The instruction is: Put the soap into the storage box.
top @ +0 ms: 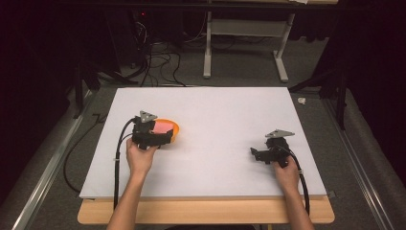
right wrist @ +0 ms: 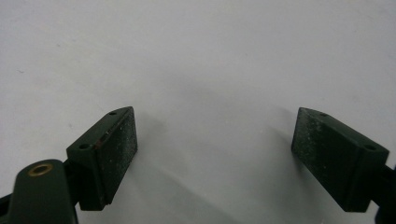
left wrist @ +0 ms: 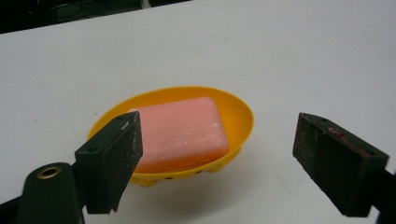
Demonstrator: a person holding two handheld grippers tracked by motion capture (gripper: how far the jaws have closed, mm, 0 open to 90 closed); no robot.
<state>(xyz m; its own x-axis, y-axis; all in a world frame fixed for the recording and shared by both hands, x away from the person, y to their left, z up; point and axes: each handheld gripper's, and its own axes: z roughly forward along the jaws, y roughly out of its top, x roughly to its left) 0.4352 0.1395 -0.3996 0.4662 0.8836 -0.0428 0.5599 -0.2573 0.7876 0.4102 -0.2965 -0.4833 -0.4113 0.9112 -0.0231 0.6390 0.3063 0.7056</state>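
A person's left gripper (left wrist: 217, 163) hovers over a pink bar of soap (left wrist: 182, 133) lying in a yellow dish (left wrist: 240, 114) on the left side of the white table (top: 215, 143) — jaws spread wide, gripping nothing. Well apart on the right, the right gripper (right wrist: 215, 158) points at bare tabletop — its jaws likewise parted and empty.

Desk (top: 215, 143) bare across centre, far side and right, sole obstacle soap dish (top: 171, 126) at left, near left gripper (top: 154, 139).
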